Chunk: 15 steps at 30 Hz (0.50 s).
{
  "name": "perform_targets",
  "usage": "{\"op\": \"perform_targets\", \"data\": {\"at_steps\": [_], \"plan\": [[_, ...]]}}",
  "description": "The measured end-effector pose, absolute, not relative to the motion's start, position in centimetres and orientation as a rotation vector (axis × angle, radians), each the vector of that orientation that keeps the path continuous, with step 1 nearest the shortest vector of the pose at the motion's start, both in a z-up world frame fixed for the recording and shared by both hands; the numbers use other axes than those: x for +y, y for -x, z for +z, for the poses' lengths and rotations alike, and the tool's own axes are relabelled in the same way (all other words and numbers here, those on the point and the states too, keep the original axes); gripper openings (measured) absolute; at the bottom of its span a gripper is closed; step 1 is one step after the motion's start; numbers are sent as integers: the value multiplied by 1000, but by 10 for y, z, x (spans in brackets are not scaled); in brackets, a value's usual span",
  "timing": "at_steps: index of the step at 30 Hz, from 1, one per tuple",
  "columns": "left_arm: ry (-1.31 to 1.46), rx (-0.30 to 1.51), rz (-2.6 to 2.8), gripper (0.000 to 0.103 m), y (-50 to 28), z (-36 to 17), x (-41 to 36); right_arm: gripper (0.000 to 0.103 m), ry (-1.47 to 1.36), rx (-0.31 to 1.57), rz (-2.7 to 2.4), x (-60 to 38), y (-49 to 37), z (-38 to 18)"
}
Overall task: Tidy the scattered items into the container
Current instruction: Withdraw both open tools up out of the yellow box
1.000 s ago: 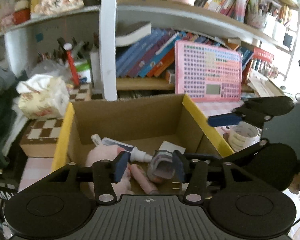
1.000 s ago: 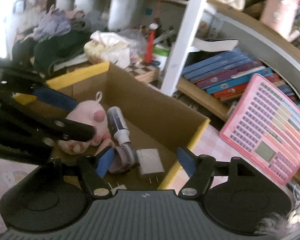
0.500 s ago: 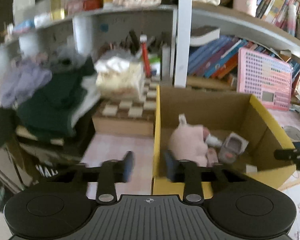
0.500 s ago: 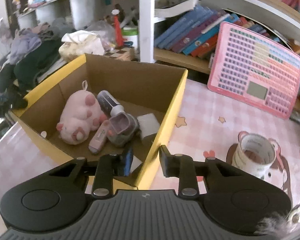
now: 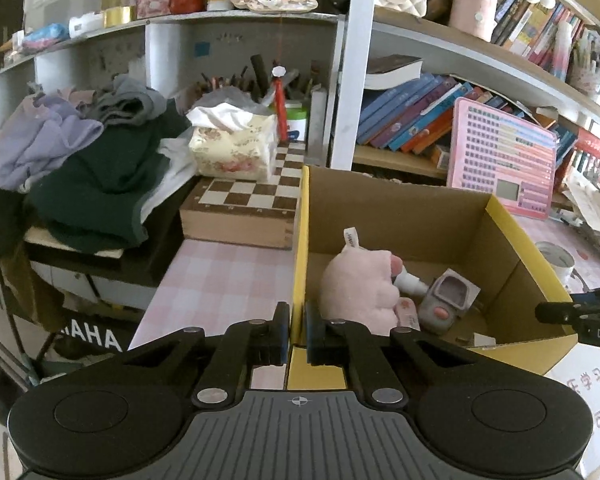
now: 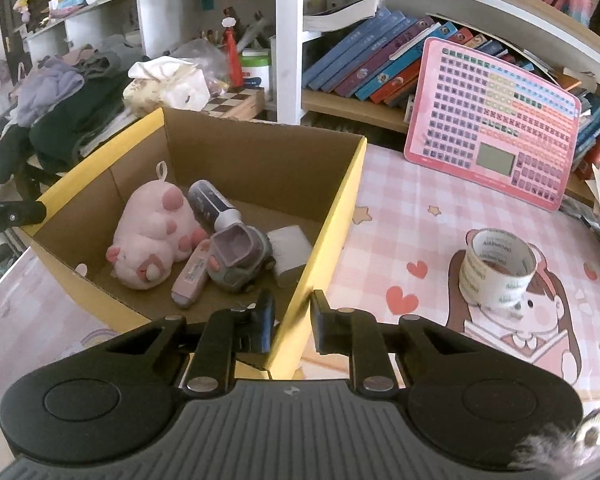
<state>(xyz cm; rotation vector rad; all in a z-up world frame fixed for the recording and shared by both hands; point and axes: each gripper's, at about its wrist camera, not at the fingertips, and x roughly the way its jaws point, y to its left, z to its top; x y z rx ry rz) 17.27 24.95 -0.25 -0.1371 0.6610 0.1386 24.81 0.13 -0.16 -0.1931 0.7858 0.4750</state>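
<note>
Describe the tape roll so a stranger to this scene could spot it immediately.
Start at the yellow-rimmed cardboard box on the pink checked tablecloth, then look to its right. There the tape roll stands alone on a cartoon girl print, in front of the pink button board. It is the only hollow ring, with printed lettering.

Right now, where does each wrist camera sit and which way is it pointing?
Left wrist: sits on the left gripper, at the cardboard box's left wall, facing the shelves; its jaws pinch that wall.
Right wrist: sits on the right gripper, at the box's right wall, facing the shelves; its jaws straddle the wall, and whether they touch it is unclear. A tape roll sits to the right.
Shared: box, pink plush pig, pink board.
</note>
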Motion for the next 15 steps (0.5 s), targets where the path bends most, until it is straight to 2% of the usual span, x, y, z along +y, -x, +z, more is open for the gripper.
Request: {"op": "perform_targets", "data": {"at_steps": [2,4,7,9,11,14,15], "plan": [[132,661,131,7,-168,-2,250,18,192,781,469,2,-242,-2],[118,655,132,15,-165,-1,250,18,169,780,460,0,-240,-2],[110,618,127,30,-154,6,250,39,113,770,420,-7,-235,4],[105,567,123,48,-142,14,249,41,91,726,412,-12,-225,11],[99,533,127,54,-131,21,248,43,84,702,391,-15,-215,16],[104,506,122,58,-116,29,246,48,82,672,373,-16,-198,22],[108,501,121,62,-110,31,245,49,85,661,370,-17,-191,24]]}}
